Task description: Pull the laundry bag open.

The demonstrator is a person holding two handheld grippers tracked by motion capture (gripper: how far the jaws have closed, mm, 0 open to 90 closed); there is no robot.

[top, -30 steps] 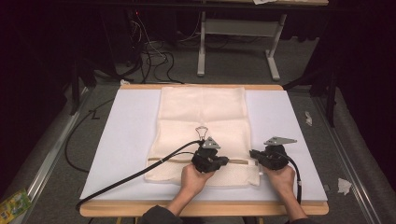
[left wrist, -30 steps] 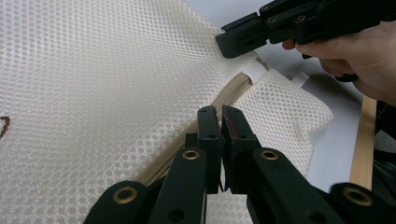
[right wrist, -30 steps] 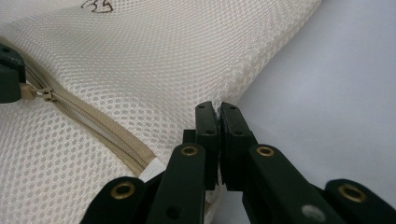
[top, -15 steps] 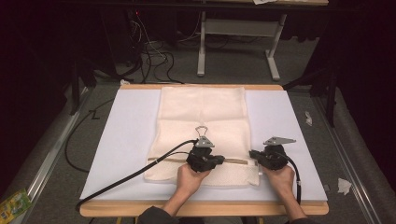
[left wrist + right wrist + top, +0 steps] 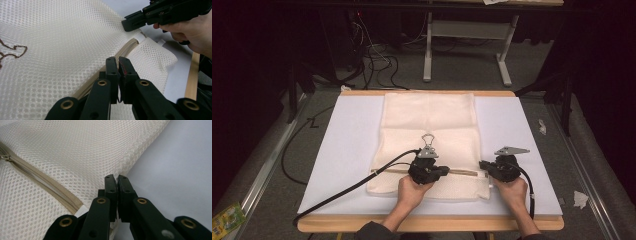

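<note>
Both hands rest low at the bench's [image 5: 337, 150] near edge. The left claw [image 5: 117, 60] is clamped on the zipper [image 5: 117, 56] of the mesh bag [image 5: 427, 120] (spread flat mid-bench); the right claw [image 5: 116, 178] pinches the bag's corner.

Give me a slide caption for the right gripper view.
Right gripper shut on the edge of a cream mesh laundry bag, beside the end of its zipper, on a white table.

Lab – dark room, floor cables [image 5: 377, 60], bare metal table frame [image 5: 467, 50].
</note>
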